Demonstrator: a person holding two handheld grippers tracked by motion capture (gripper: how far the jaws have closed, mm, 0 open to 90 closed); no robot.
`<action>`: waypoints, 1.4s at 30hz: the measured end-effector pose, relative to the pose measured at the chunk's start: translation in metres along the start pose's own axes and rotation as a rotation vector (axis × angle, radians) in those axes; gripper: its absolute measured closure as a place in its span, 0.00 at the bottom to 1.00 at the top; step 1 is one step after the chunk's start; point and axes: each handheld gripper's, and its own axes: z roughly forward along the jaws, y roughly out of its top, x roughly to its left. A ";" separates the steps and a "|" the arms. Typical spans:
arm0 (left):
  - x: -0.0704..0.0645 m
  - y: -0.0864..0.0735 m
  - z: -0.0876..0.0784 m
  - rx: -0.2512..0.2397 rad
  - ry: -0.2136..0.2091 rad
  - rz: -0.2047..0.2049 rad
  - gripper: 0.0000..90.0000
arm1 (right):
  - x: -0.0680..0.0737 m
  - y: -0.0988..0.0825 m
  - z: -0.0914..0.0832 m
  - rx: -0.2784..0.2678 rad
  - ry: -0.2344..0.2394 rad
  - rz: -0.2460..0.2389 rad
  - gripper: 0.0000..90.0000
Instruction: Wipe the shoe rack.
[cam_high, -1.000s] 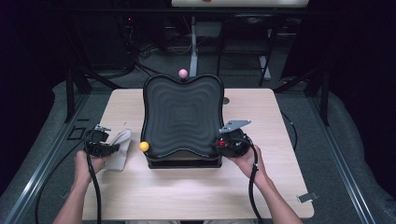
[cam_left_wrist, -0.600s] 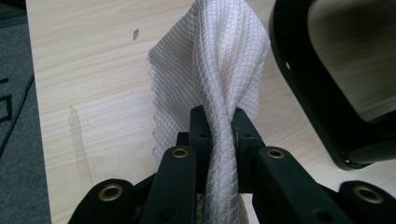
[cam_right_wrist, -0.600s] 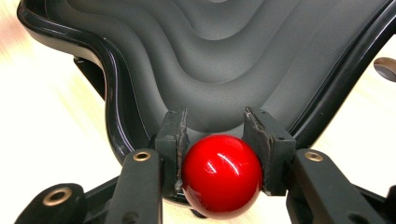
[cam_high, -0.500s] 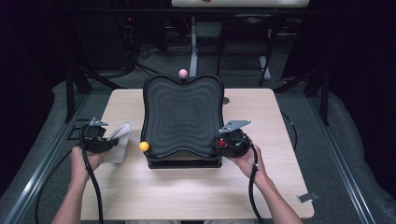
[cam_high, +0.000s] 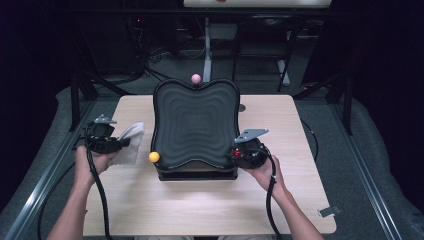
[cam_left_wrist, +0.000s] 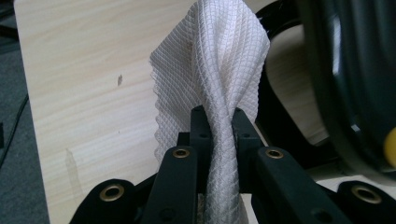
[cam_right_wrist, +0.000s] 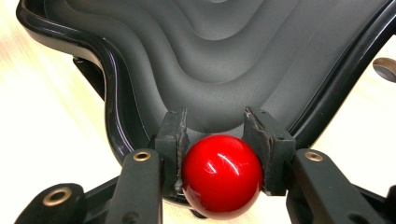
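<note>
High view, table: a pale wooden table (cam_high: 150, 210) carries everything, with the person's forearms coming in from the near edge.
Board: a black ridged tilting board (cam_high: 195, 125) on a dark base sits mid-table, with ball knobs at its corners.
Cloth: a white waffle-weave cloth (cam_high: 129, 144) hangs off the left gripper just left of the board's near-left corner, apart from the board's surface; in the left gripper view the cloth (cam_left_wrist: 219, 88) stands up twisted between the jaws.
Left gripper: the left gripper (cam_high: 117, 145) pinches the cloth, jaws pressed together on its bunched middle, as the left gripper (cam_left_wrist: 218, 122) view shows close up.
Right gripper: the right gripper (cam_high: 239, 153) sits at the board's near-right corner, jaws clamped on the red knob; the right gripper (cam_right_wrist: 219, 128) view shows both pads against the ball's sides.
Red knob: the red knob (cam_right_wrist: 222, 175) is glossy and round, held at the board's rim.
Yellow knob: a yellow knob (cam_high: 154, 157) marks the near-left corner, beside the cloth.
Pink knob: a pink knob (cam_high: 196, 78) stands at the far edge.
Step in hand: by my reading, the board is being steadied by its knob while the cloth is brought in for wiping.
Next move: carry the cloth rightward onto the ridged surface and press it flat, keeping the red knob firmly held so the board does not tip.
</note>
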 end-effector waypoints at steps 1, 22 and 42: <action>0.000 0.005 -0.003 -0.008 0.000 0.005 0.92 | 0.000 0.000 0.000 0.001 0.002 0.000 0.66; -0.055 0.103 -0.008 -0.099 0.012 0.140 0.92 | 0.000 0.000 0.000 -0.001 0.000 -0.003 0.66; -0.063 0.149 0.047 -0.070 0.090 0.132 0.92 | 0.000 -0.001 0.000 -0.005 -0.002 -0.008 0.66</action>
